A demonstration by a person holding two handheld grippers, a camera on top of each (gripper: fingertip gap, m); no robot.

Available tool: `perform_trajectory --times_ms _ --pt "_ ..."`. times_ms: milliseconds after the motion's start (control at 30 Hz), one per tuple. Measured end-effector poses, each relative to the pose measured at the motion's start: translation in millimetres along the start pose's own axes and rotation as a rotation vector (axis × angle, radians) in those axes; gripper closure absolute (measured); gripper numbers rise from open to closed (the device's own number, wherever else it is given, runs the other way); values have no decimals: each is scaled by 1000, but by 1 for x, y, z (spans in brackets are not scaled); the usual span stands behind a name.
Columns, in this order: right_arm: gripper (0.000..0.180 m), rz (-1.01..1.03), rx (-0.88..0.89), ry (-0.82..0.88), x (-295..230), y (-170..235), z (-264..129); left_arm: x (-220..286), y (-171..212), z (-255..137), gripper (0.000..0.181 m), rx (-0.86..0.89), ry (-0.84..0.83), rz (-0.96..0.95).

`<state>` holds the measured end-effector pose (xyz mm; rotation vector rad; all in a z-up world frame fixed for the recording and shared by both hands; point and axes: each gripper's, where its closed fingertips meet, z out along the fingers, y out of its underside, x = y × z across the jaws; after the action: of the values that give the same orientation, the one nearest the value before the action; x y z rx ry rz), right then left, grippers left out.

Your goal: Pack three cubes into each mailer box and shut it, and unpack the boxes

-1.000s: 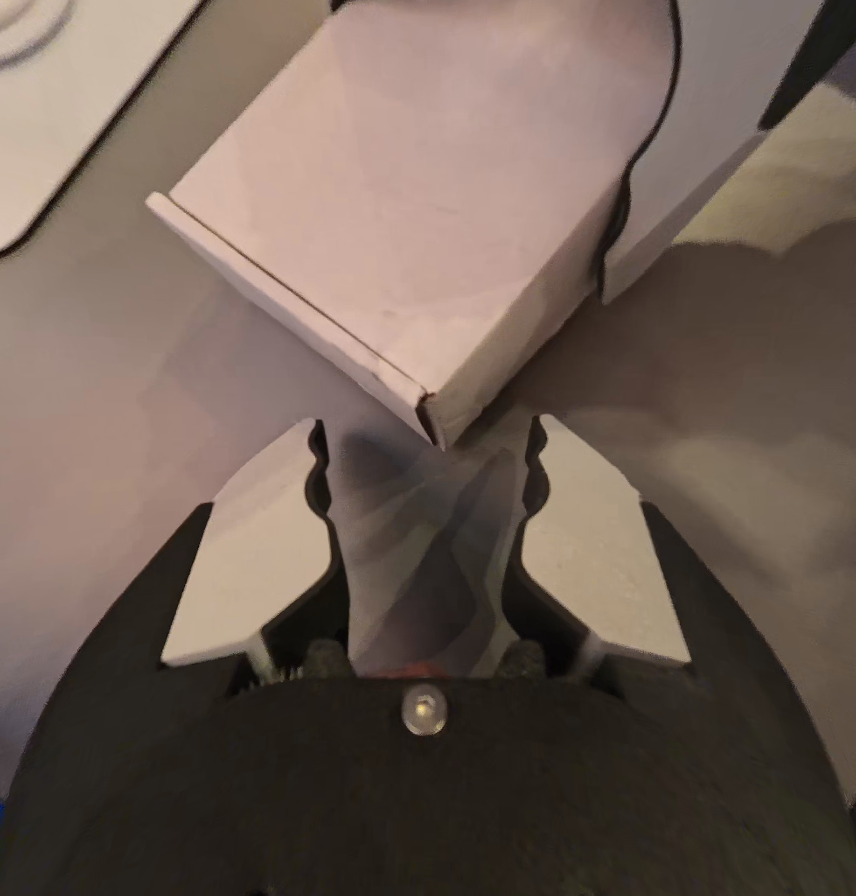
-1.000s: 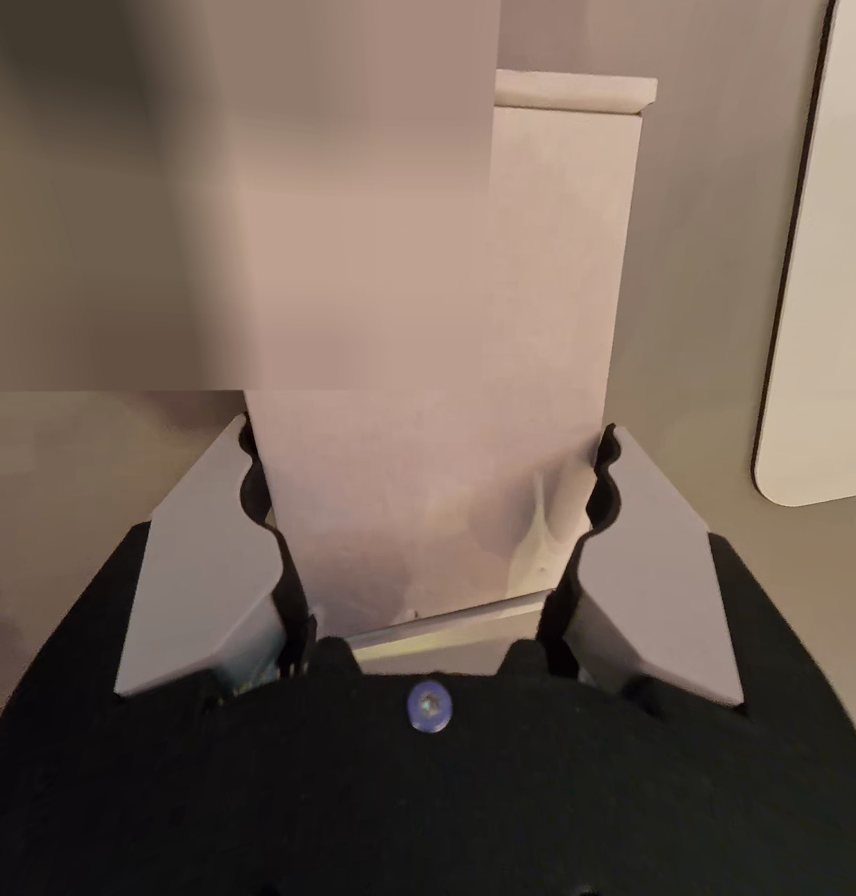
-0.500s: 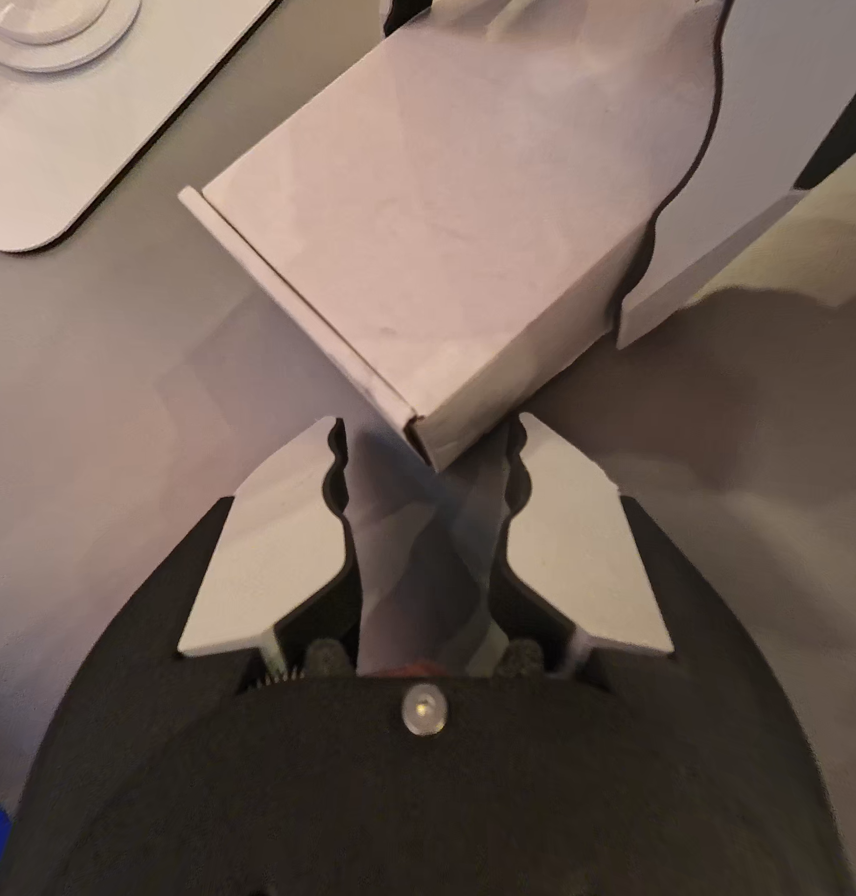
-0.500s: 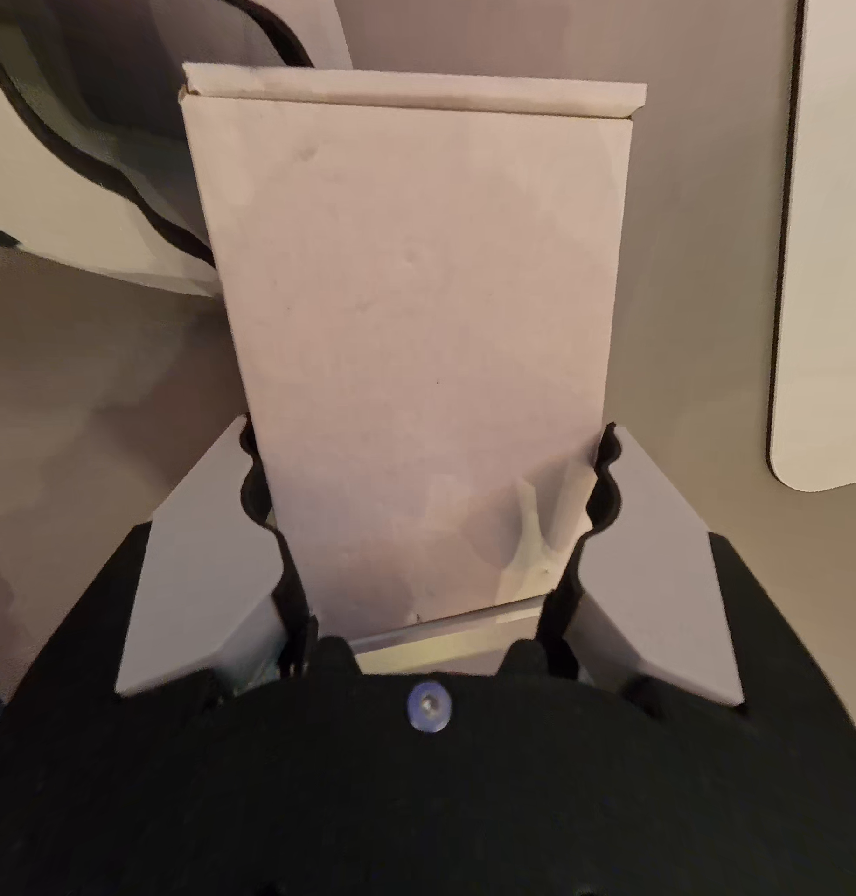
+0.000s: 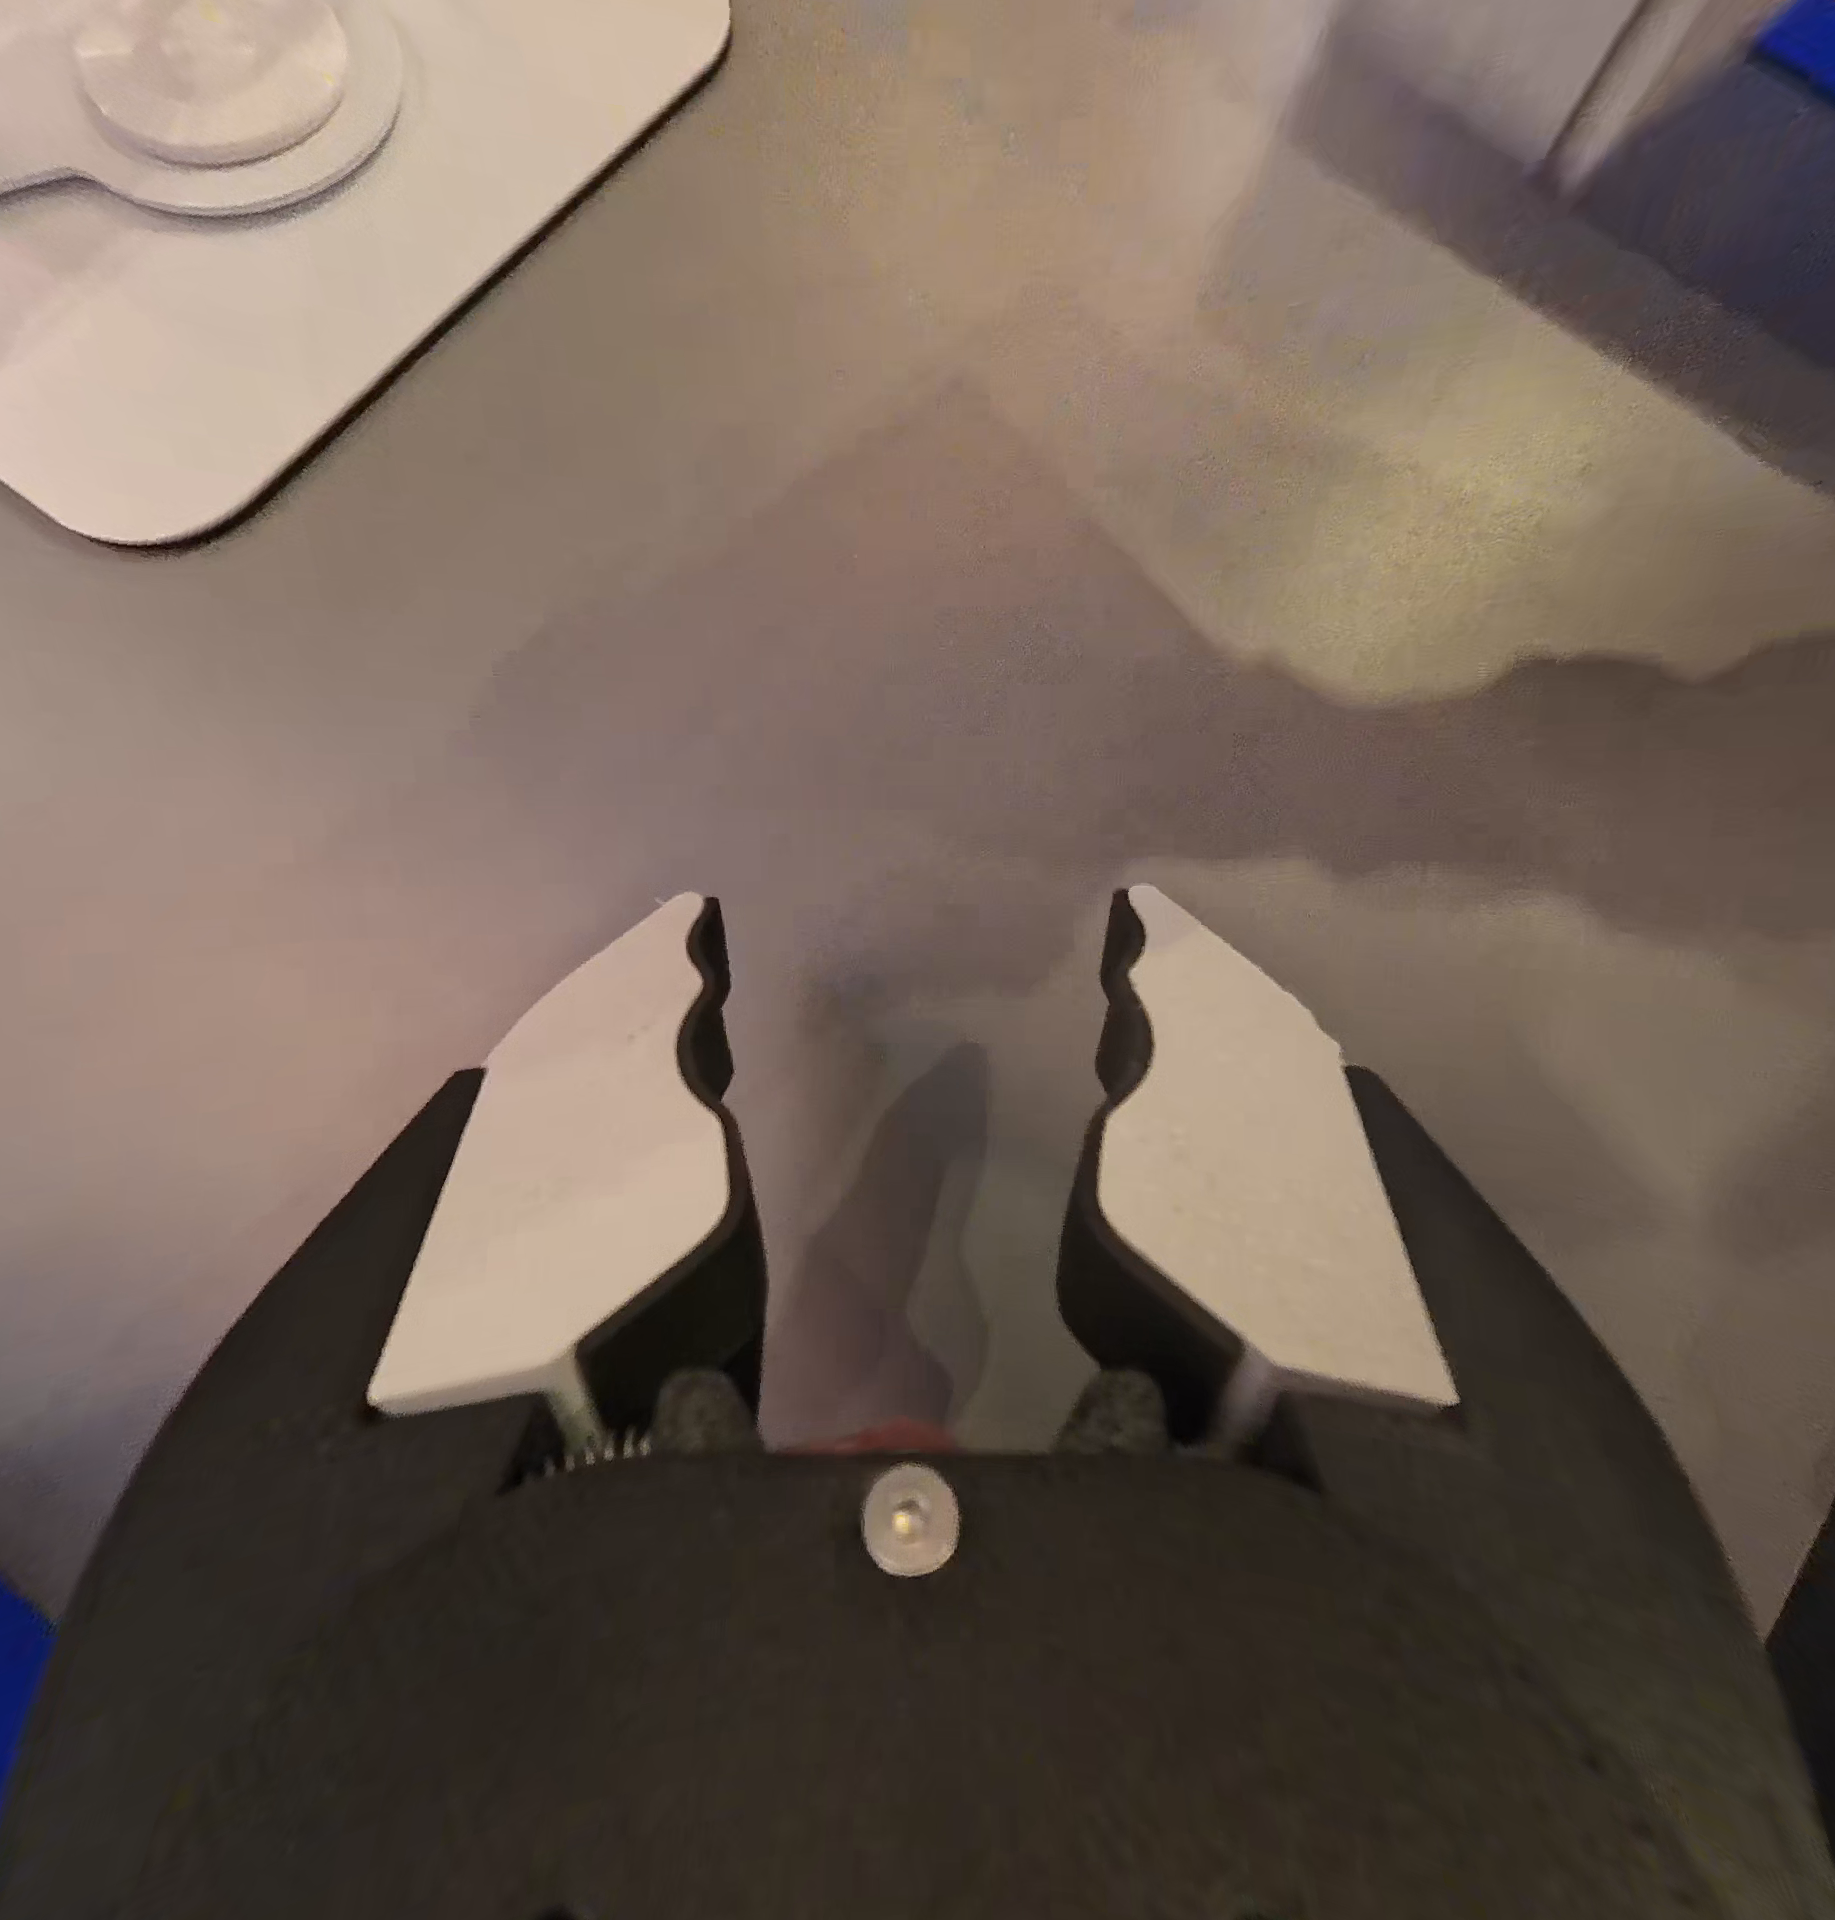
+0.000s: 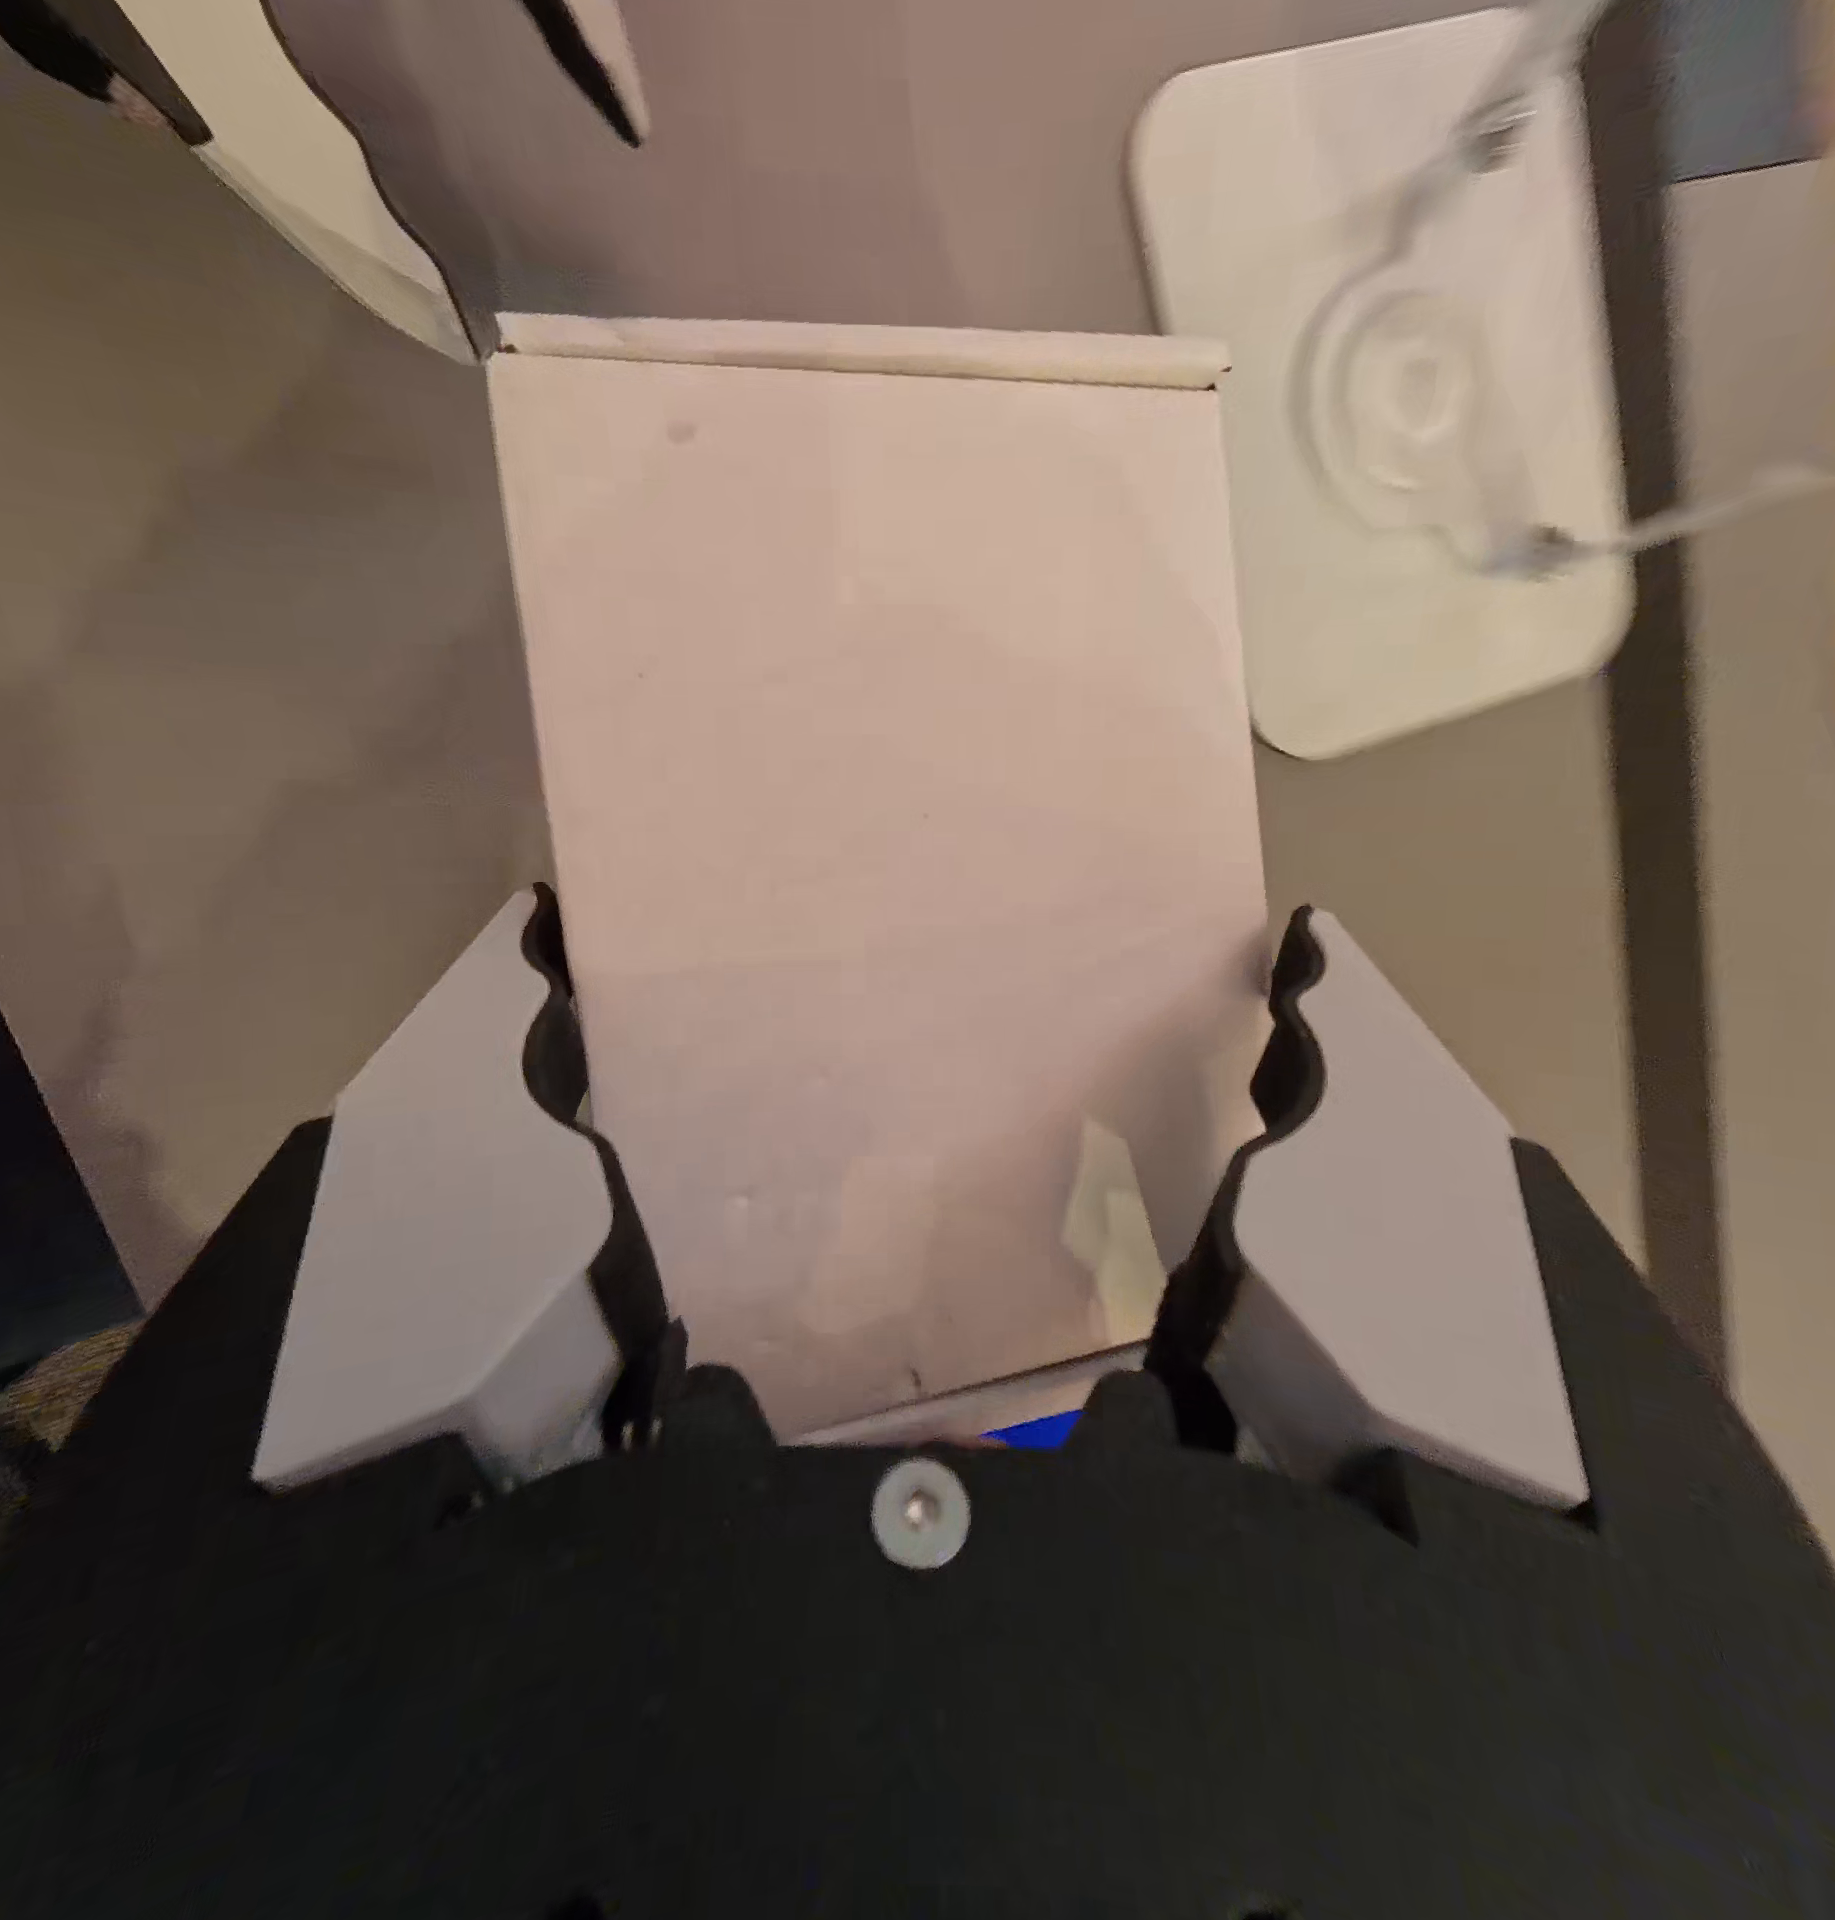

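Mailer box (image 6: 871, 790): white matt cardboard, smooth, faint scuffs, a patch of clear tape near the lower right corner. Fingers (image 5: 570, 1174): pale matt plastic faces, black rubbery wavy pads. Gripper body: black, finely grained matt print, one shiny metal screw (image 5: 910, 1522). Counter (image 5: 269, 790): grey, smooth, semi-matt sheen. White pad (image 5: 217, 281): smooth plastic.

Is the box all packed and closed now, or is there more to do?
Done: the white mailer box looks shut, its lid flat. In hand: the right gripper clamps that box by its sides. The left gripper is open and empty above the grey table. Left: I can't see inside, or any cubes or other boxes, so I can't tell how much remains.
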<state>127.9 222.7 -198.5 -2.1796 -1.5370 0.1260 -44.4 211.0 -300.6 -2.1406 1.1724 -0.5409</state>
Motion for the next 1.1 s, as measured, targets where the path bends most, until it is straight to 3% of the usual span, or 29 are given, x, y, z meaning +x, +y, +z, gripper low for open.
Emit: perform_trajectory --times_ms 200,433,633,933,1100 --pt "50 44 6 88 44 76 -101 4 2 4 113 -11 14 7" --pt "50 52 -76 127 62 189 -142 8 8 11 113 -39 23 18" --pt "50 12 -188 58 52 261 -114 13 18 22 113 -81 33 28" --pt "50 -139 -292 -43 39 275 -46 16 20 28 114 -90 29 50" --pt "49 -156 -414 -77 41 304 -25 16 20 28 114 -91 29 55"
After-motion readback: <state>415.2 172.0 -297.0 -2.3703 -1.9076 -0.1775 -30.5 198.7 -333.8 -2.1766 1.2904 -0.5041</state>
